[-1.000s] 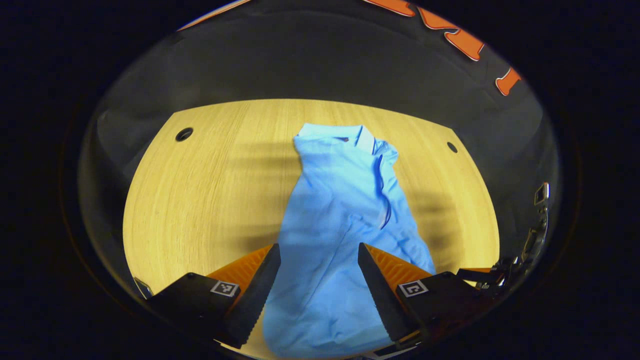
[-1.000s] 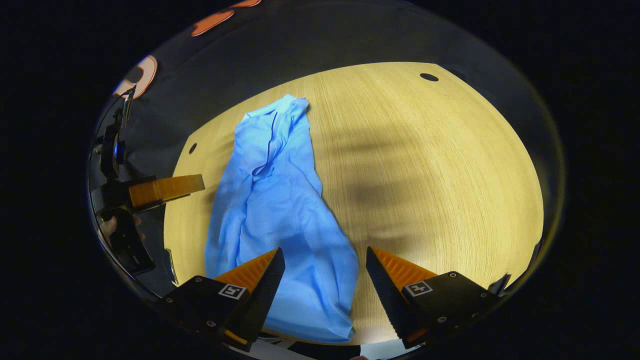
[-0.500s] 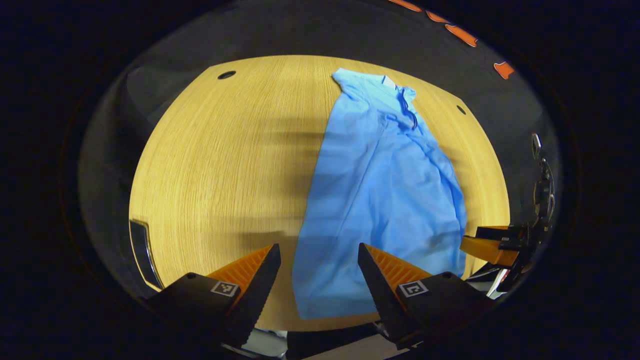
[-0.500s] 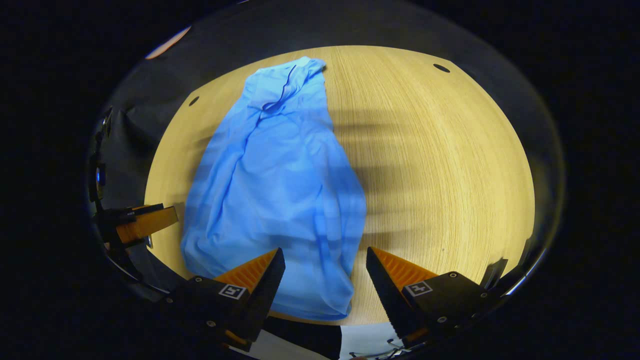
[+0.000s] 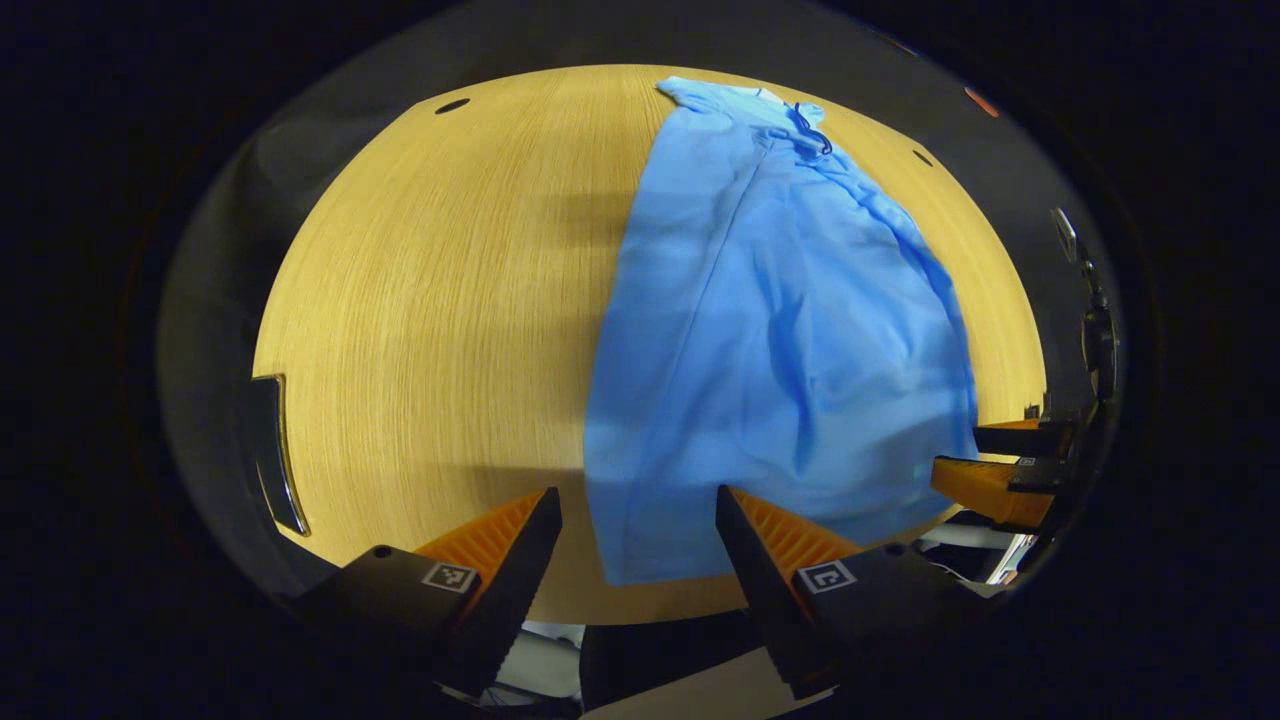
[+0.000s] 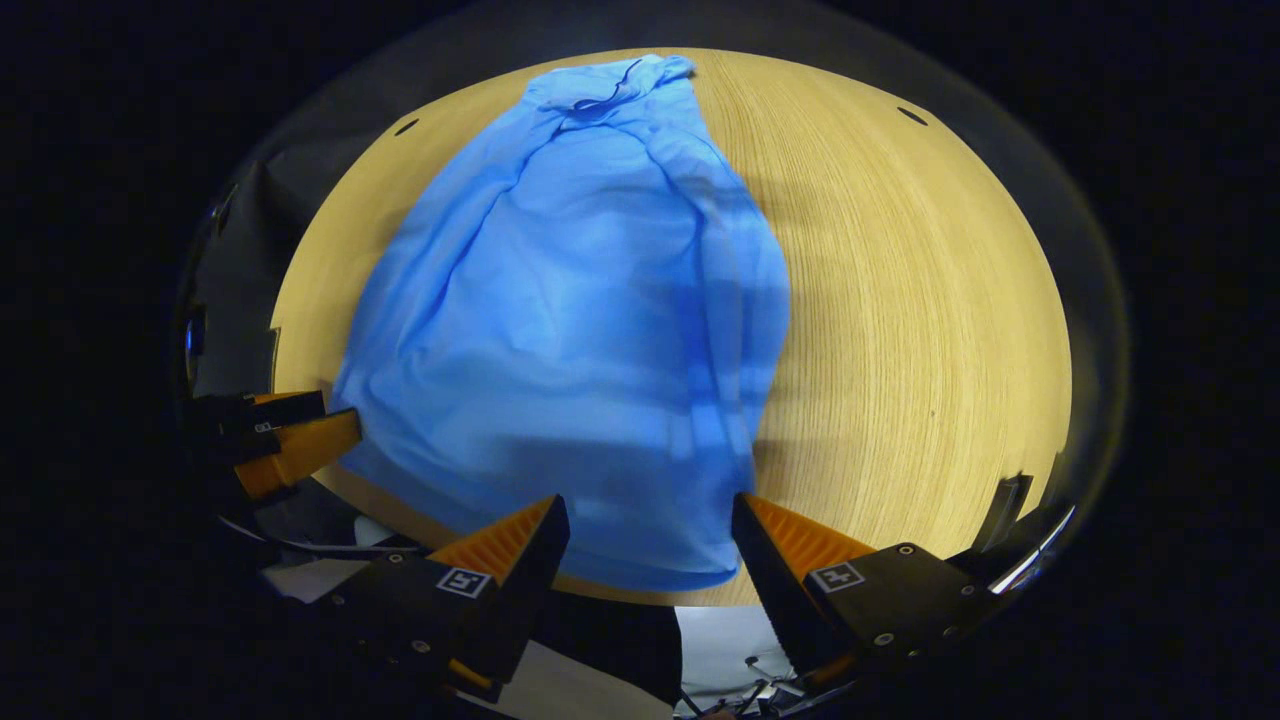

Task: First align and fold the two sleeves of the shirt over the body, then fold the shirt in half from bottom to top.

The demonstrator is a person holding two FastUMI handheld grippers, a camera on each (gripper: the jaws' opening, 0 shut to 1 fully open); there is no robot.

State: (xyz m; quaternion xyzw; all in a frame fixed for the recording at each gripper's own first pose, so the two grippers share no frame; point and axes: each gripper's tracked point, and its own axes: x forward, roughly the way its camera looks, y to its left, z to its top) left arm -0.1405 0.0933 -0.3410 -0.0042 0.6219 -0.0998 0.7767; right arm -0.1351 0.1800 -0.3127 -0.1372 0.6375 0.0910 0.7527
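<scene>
Both views look from the near edge down across the table (image 5: 420, 300). They share the shirt (image 5: 780, 330) from opposite sides.

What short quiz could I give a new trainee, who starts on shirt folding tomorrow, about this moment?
1. True or false: the left gripper is shut on the blue shirt.
2. Multiple choice: on the wooden table, the shirt's collar lies at A) the edge nearest the grippers, B) the far end, C) off the table.
3. Fill in: in the right gripper view, the right gripper hangs over the shirt's ____ edge.

Key: 1. False; both grippers are open, holding nothing. 2. B. 3. Bottom (the hem), near the table's front edge.
</scene>
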